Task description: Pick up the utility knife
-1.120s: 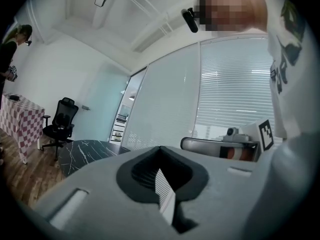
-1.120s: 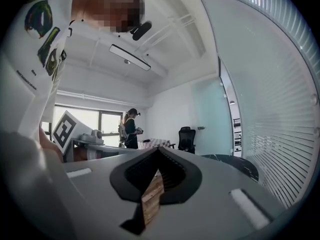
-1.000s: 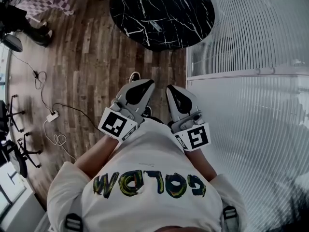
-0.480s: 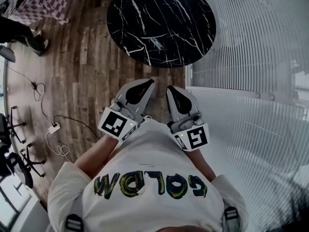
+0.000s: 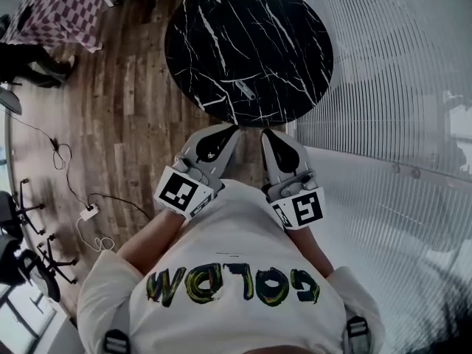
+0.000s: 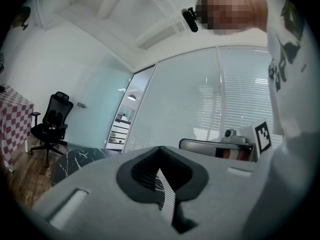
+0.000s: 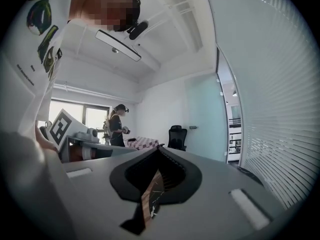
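Now the round black marble table [image 5: 221,21] lay nearer than a second before, its near edge just ahead of the left gripper [image 5: 229,129] and right gripper [image 5: 267,133], both pressed together on nothing, with the utility knife [image 5: 243,89] on it near that edge, bare wood floor [image 5: 140,94] leftward, and shirt lettering [image 5: 232,285] upside-down, unreadable.

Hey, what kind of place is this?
Probably an office or meeting room: a black office chair, glass partitions with blinds, and a round marble table on a wood floor.
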Demonstrator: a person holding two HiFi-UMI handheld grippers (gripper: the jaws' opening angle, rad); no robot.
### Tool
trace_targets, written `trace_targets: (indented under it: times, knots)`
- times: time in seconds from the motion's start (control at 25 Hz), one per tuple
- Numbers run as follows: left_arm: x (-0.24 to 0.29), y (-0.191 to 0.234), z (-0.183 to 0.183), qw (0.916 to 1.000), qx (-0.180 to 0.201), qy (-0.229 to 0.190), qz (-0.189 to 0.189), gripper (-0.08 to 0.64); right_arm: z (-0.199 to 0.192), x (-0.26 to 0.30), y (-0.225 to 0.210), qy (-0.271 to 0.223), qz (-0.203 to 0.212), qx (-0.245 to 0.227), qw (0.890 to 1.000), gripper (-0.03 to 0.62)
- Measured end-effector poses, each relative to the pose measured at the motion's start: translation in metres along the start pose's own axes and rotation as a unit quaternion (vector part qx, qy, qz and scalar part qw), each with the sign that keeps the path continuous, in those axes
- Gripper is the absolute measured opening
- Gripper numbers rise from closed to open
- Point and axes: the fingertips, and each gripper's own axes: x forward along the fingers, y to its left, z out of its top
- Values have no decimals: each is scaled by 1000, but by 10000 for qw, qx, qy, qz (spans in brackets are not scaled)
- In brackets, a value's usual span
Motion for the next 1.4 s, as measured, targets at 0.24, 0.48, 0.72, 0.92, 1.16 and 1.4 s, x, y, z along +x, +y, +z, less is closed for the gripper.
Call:
trace_targets:
  times: [0.24, 0.48, 0.72, 0.92, 1.16, 1.4]
  knots:
    - [12, 35, 5, 10000, -58, 24, -21, 3, -3, 37, -4, 60, 16, 24, 10000, 2]
    - [23, 56, 11, 9999, -32, 77, -125, 2, -2, 62, -12, 42, -7, 67, 10000, 2]
    - [30, 65, 10, 9997, -18, 183, -136, 2, -4, 70, -23, 54, -87, 110, 9999, 2]
    - [37, 66, 3, 9996, -85, 272, -83, 3, -10, 70, -30, 188, -6, 137, 9997, 2]
    - [47, 68, -2, 9994, -148, 313, 17, 3, -17, 73, -42, 443, 123, 31, 9989, 2]
    - [56, 77, -14, 9984, -233, 484, 180, 3, -30, 78, -50, 733, 311, 13, 9968, 2]
